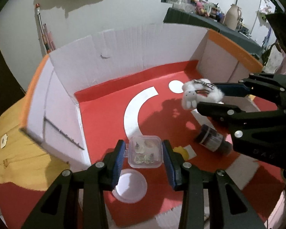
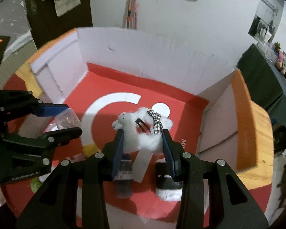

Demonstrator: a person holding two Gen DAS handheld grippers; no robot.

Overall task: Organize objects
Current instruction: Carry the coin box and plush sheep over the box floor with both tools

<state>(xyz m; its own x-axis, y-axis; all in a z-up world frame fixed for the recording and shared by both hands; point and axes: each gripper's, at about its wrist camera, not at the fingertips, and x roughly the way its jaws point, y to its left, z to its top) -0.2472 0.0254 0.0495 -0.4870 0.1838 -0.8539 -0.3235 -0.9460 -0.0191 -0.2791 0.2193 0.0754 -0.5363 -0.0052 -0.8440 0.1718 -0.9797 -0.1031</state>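
My left gripper is shut on a small clear plastic box with little trinkets inside, held above the red floor of an open white-walled cardboard box. The clear box also shows in the right wrist view. My right gripper is shut on a fluffy white bunny hair ring with a checked bow and a black clip, held over the box floor. The bunny ring shows in the left wrist view, right of the clear box.
A dark purple bottle lies on the red floor below the right gripper. A round clear lid lies under the left gripper. A small yellow object sits beside the clear box. A cluttered dark table stands behind.
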